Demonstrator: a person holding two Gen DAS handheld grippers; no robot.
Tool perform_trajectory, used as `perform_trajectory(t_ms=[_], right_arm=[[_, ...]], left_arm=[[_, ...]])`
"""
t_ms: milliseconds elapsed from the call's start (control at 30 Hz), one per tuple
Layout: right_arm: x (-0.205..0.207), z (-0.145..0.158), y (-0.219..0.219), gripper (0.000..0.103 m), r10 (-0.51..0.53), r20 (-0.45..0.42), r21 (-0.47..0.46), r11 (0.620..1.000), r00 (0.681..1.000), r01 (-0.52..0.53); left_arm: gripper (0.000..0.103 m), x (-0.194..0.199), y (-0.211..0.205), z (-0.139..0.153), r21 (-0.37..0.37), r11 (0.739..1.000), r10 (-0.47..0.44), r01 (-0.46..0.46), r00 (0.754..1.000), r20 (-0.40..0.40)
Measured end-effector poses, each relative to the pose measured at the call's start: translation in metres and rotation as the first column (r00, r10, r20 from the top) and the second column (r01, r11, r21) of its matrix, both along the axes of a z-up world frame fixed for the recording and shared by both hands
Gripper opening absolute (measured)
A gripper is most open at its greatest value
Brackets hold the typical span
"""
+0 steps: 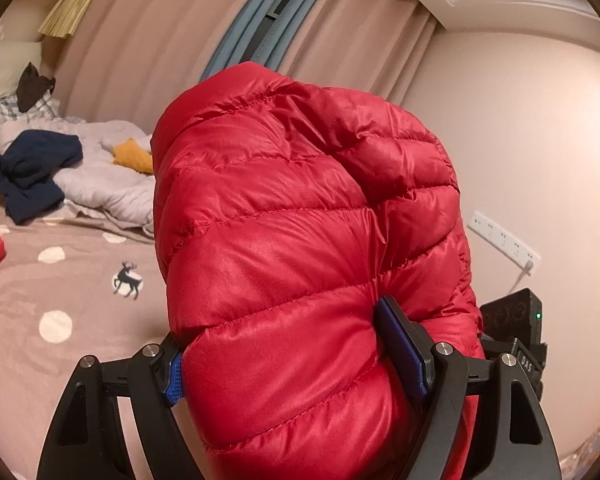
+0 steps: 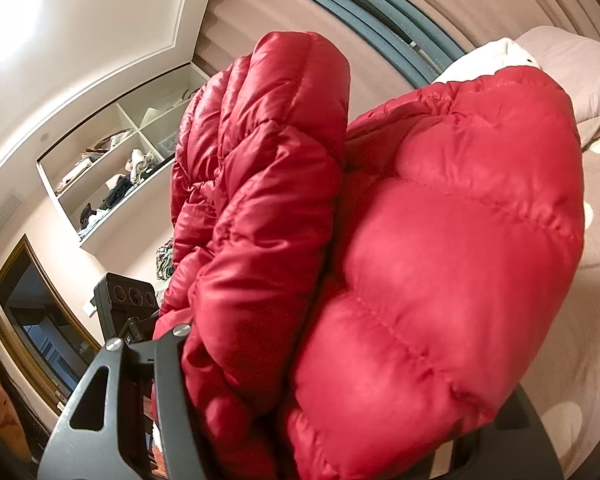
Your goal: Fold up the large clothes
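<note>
Bulging between both tools' fingers, red jacket point(image 1: 292, 240) point(image 2: 440, 260) is clamped; left tool point(image 1: 296, 364), right tool point(image 2: 320, 432).

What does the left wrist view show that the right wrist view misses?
Left wrist only: a navy blue garment and mustard yellow cloth on the bed, and a white wall power strip.
Right wrist only: open white shelves and a dark framed screen.
Both: the puffy red quilted down jacket, clamped by the left claw and the right claw.
</note>
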State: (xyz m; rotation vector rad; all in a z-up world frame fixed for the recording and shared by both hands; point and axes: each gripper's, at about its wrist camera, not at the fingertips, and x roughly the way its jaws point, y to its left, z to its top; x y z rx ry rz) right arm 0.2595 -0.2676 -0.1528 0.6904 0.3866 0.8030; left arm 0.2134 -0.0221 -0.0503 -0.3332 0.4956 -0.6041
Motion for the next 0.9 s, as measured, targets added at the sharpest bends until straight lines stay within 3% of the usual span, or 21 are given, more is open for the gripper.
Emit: perform_trajectory(t_ms=[167,333,500,667,833,900], right_arm=[[0.02,0.005,-0.001,0.062,-0.014,-0.012,-0.013,1.0,1.0,0.014],[0.052,-0.014,-0.003,0.062,-0.024,-0.037,-0.027,0.999,0.999,0.023],[0.086,-0.058,-0.014,0.062,-0.056,-0.093,-0.05,0.997,0.994,0.052],[0.119,-0.11,-0.025,0.062,-0.087,-0.207,-0.08,0.994,0.975,0.071],[0.142,-0.17,-0.033,0.062,-0.129,-0.358,-0.155,0.985,0.925,0.077],[0.141,-0.188,-0.035,0.069,-0.145,-0.399,-0.187,0.979,0.905,0.075]], left_arm=[[0.08,0.025,-0.001,0.003,-0.005,1.0,0.011,-0.011,1.0,0.007],[0.08,0.059,-0.005,-0.027,-0.026,1.0,0.016,-0.016,1.0,-0.012],[0.08,0.099,-0.016,-0.073,-0.02,1.0,-0.002,0.001,0.997,-0.071],[0.08,0.136,-0.027,-0.131,0.014,1.0,0.002,0.001,0.981,-0.194],[0.08,0.154,-0.031,-0.192,0.091,0.996,0.04,-0.009,0.94,-0.34],[0.084,0.149,-0.027,-0.197,0.106,0.994,0.046,-0.01,0.938,-0.345]])
